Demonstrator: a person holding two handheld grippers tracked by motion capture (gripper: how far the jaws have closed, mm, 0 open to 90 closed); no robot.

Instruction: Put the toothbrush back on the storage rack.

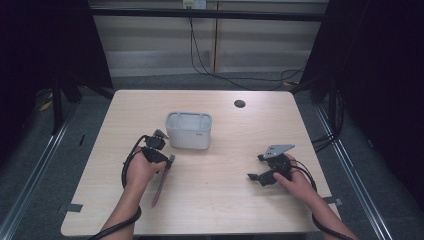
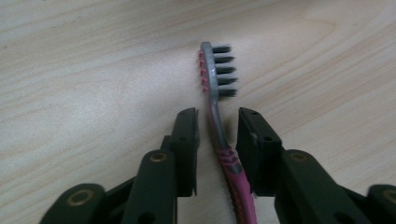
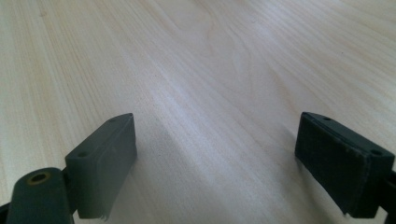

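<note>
A pink and grey toothbrush (image 1: 161, 186) lies flat on the wooden table (image 1: 225, 210), left of centre, with its bristled head (image 2: 217, 70) towards the far side. My left gripper (image 2: 218, 122) is down at the table with its jaws on either side of the toothbrush neck. A gap shows on the left side and the right jaw is close to the handle, so the gripper is open. In the high view the left gripper (image 1: 167, 160) sits just in front of a grey tub. My right gripper (image 1: 255, 167) rests at the right, wide open over bare wood (image 3: 217, 93).
A light grey rectangular tub (image 1: 188, 130) stands at mid-table, just beyond the left gripper. A small dark round hole (image 1: 240, 103) is in the tabletop near the far edge. Cables run across the floor behind the table.
</note>
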